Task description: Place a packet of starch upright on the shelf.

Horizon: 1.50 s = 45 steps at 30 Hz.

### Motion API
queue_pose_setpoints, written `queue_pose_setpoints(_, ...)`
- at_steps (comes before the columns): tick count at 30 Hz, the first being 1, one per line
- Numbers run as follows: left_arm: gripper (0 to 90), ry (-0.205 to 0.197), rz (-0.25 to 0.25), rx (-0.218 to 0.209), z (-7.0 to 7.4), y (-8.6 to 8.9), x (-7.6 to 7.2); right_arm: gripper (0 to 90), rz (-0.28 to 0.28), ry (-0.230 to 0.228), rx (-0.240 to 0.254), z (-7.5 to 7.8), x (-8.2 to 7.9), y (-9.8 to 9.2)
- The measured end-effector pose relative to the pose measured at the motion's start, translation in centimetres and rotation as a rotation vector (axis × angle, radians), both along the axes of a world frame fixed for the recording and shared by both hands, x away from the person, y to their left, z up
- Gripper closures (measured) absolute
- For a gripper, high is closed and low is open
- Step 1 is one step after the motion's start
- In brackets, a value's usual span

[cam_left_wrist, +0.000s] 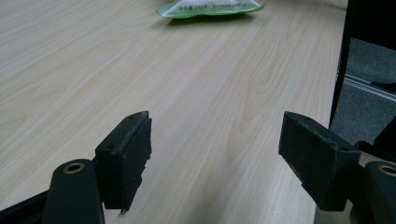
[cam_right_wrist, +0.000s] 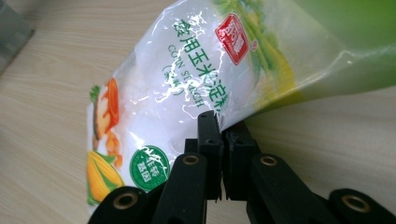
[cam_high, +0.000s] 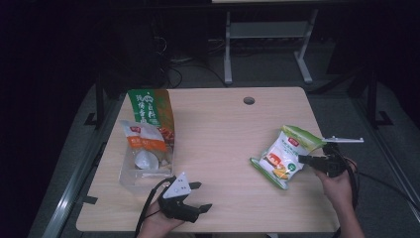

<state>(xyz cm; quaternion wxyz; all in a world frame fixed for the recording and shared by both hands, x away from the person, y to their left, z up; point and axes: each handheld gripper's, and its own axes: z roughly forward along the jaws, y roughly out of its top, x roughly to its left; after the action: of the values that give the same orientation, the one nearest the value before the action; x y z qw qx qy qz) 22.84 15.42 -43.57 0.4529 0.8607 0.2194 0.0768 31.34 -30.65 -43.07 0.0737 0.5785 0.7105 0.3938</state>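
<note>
A white and green bag of corn starch (cam_high: 281, 156) lies on the right part of the wooden table (cam_high: 223, 129), its near end lifted a little. My right gripper (cam_high: 304, 159) comes at it from the right and is shut on its edge. In the right gripper view the two jaws (cam_right_wrist: 223, 125) pinch the bag's (cam_right_wrist: 187, 79) clear rim. My left gripper (cam_high: 202, 195) rests near the table's front edge, open and holding nothing. In the left gripper view its pads (cam_left_wrist: 135, 149) stand wide apart over bare wood, with the bag (cam_left_wrist: 210, 8) far ahead.
At the left a clear plastic box (cam_high: 130, 174) holds an orange and white packet (cam_high: 143, 139) and a white piece. A tall green and orange bag (cam_high: 151, 111) stands behind it. A cable hole (cam_high: 249, 100) sits near the table's far edge.
</note>
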Motion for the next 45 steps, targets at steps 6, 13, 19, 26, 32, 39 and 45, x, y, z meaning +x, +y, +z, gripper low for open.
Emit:
queue_pose_setpoints(6,25.2,0.002,0.001,0.000,0.0,0.0,0.0,88.3,0.035,-0.043,-0.044,1.8,-0.3,1.2)
queue_pose_setpoints(13,25.2,0.003,-0.001,-0.001,0.0,-0.1,0.0,88.9,0.104,-0.099,-0.052,3.7,-0.9,2.7)
queue_pose_setpoints(19,25.2,0.003,-0.013,0.003,-0.1,-0.3,0.0,89.4,0.166,-0.126,-0.060,5.2,-1.5,4.3)
queue_pose_setpoints(26,25.4,0.044,-0.019,-0.016,-0.2,-1.2,0.5,89.7,0.254,-0.156,-0.079,6.8,-2.0,6.5)
queue_pose_setpoints(32,25.4,0.033,-0.032,-0.008,0.0,-2.3,1.5,89.9,0.313,-0.186,-0.087,7.6,-2.7,7.8)
queue_pose_setpoints(39,25.3,0.027,-0.032,-0.018,0.7,-3.0,2.2,90.0,0.359,-0.220,-0.087,9.1,-3.1,9.1)
queue_pose_setpoints(45,25.2,0.030,-0.023,-0.024,1.1,-3.0,2.9,90.0,0.438,-0.256,-0.087,9.9,-3.7,11.3)
